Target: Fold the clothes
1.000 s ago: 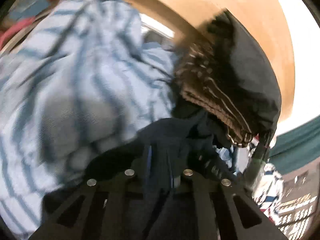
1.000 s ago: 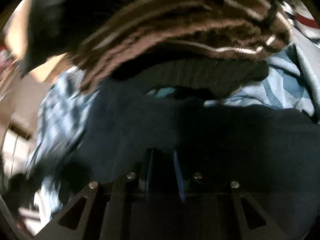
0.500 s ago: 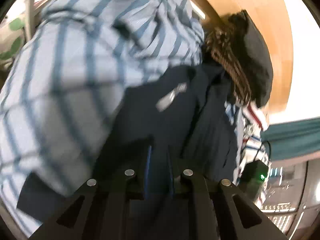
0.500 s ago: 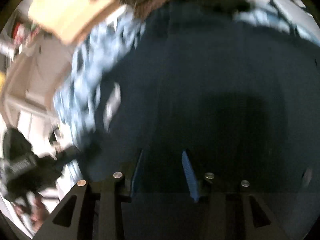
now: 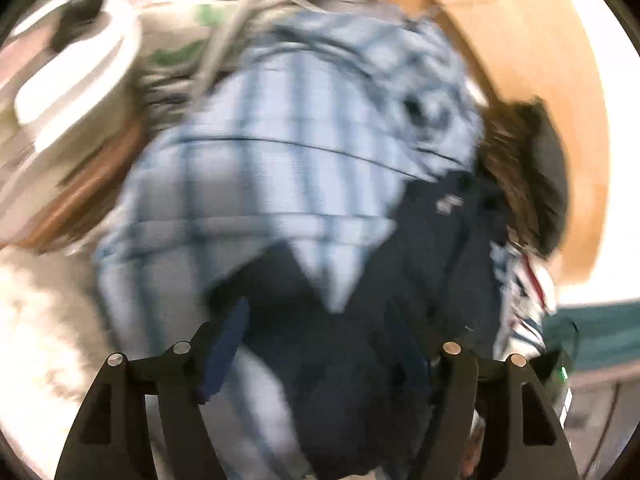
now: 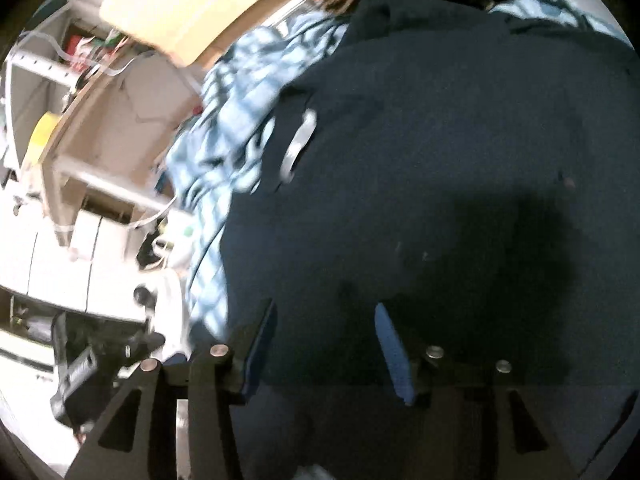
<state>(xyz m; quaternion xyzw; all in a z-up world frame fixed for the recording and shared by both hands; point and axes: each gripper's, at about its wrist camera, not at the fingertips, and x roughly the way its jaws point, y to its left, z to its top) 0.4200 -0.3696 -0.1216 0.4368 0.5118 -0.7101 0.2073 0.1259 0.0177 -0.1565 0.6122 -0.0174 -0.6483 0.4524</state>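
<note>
shirt (image 5: 288,152): light blue with darker blue checks
garment (image 6: 460,168): dark navy, plain, with a small grey label
knit (image 5: 516,176): brown with pale stripes
table (image 5: 532,60): tan wood

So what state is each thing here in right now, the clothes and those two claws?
Left claw: open, jaws have just been opening, navy cloth lies between them but is not pinched.
Right claw: open, jaws have just been opening, over the navy cloth.
Navy garment: spread out, unfolded.
Blue plaid shirt: crumpled, one corner lying over the navy garment.
Brown striped knit: bunched at the pile's far edge.
</note>
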